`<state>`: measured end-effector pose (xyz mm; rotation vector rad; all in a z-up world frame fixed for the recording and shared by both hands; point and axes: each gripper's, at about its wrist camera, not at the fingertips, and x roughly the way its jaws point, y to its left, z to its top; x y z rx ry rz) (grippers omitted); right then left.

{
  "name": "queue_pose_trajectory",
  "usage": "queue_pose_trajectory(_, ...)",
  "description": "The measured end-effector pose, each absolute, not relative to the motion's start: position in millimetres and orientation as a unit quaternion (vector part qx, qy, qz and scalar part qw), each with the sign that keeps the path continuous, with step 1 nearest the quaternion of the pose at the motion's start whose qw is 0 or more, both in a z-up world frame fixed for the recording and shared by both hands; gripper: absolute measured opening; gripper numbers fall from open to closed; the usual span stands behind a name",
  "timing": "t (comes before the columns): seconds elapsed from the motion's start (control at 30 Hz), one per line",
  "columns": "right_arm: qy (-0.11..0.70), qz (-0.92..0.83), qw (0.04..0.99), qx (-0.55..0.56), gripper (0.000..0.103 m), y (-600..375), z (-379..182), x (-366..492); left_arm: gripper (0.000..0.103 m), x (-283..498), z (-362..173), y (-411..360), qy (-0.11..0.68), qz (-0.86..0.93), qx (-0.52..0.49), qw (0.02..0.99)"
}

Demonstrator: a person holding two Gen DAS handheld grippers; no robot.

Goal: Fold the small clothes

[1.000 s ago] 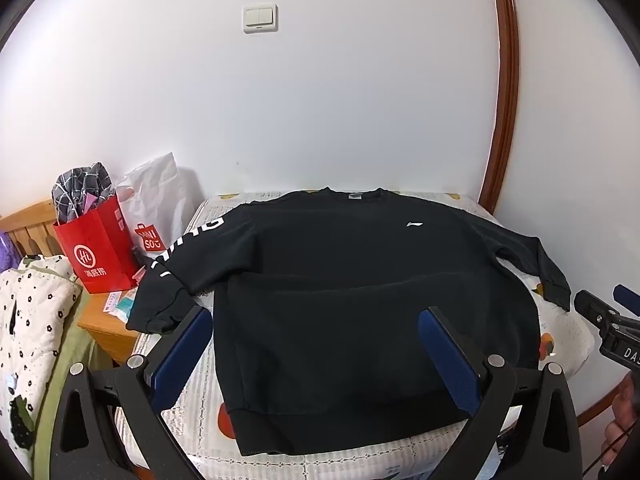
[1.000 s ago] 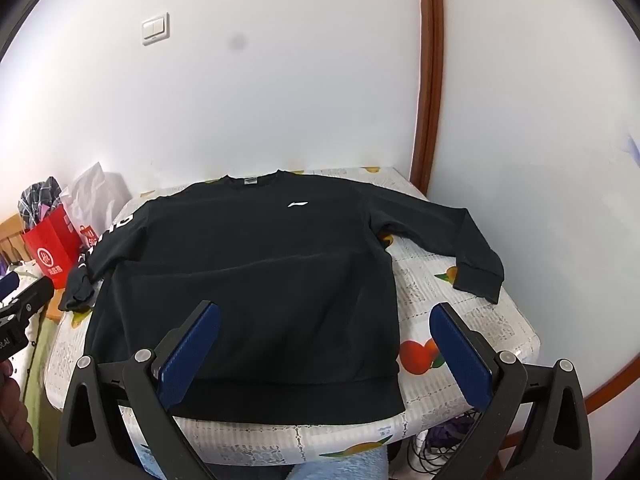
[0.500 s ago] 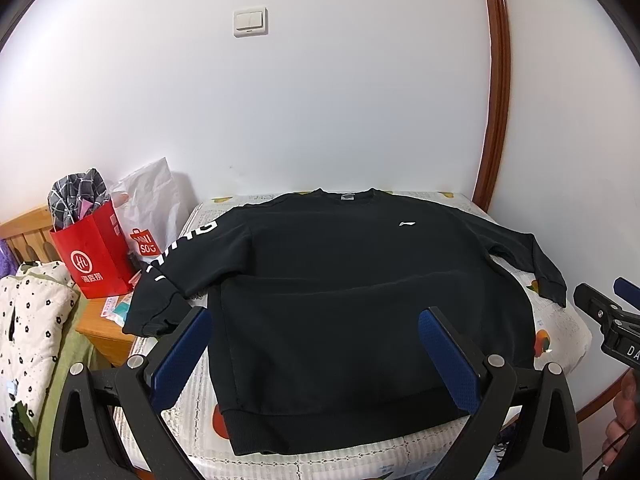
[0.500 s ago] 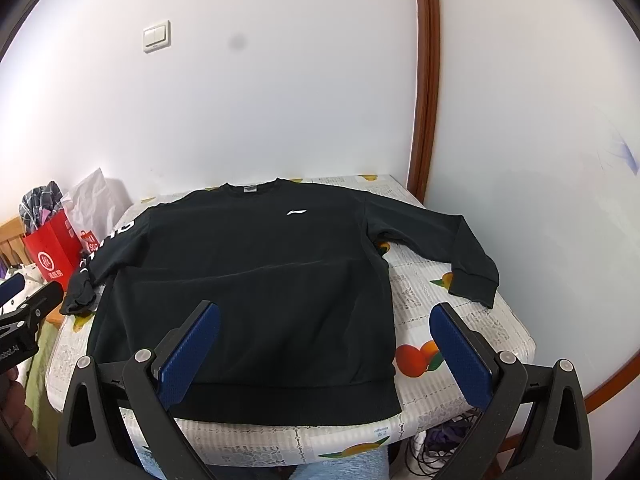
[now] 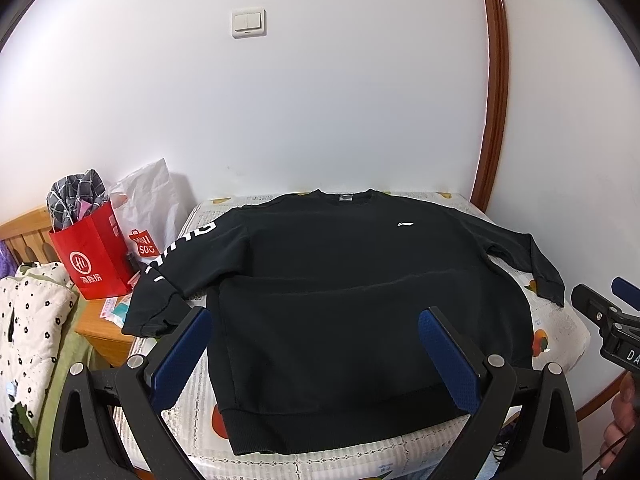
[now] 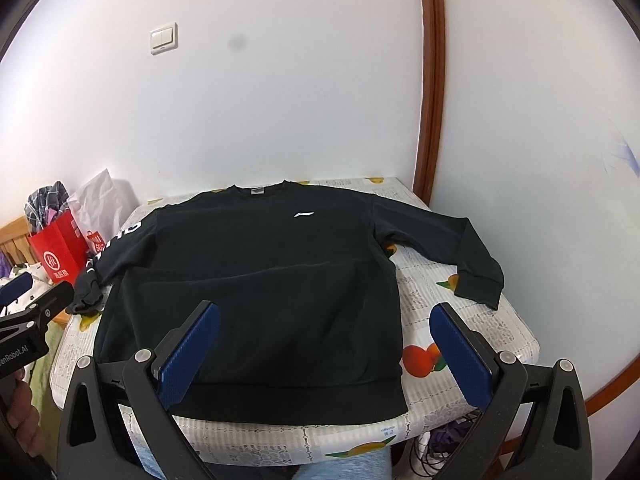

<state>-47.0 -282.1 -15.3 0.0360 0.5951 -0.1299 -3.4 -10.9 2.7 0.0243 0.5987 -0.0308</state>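
Observation:
A black sweatshirt [image 5: 340, 292] [image 6: 264, 280] lies flat, chest up, on a small table, its collar toward the wall and its hem toward me. The sleeve with white lettering [image 5: 180, 256] hangs over the left edge. The plain sleeve [image 6: 448, 248] lies spread on the right. My left gripper [image 5: 316, 356] hovers open above the hem, nothing between its blue pads. Over the lower right of the shirt my right gripper [image 6: 326, 350] is open too, holding nothing. Each gripper shows at the edge of the other's view.
The table [image 6: 472, 332] wears a fruit-print cloth and stands against a white wall. A red paper bag [image 5: 94, 256] and a white bag [image 5: 148, 216] sit on a wooden stand at the left. A spotted quilt [image 5: 28, 320] lies further left. Cables [image 6: 440, 448] lie under the table's right side.
Both cameras have tilted up and drawn back slightly, so the sweatshirt sits lower and smaller in view. Both grippers stay open; the sweatshirt has not moved.

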Motion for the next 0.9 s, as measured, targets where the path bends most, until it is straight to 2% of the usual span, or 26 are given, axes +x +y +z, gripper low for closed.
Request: queue_pose_trajectory(0.9,0.29,-0.062,0.955,0.015,0.103,-278.6,-17.8,-48.7,0.103,-5.7,4.1,-3.3,0.296,-0.012,0.003,0.955)
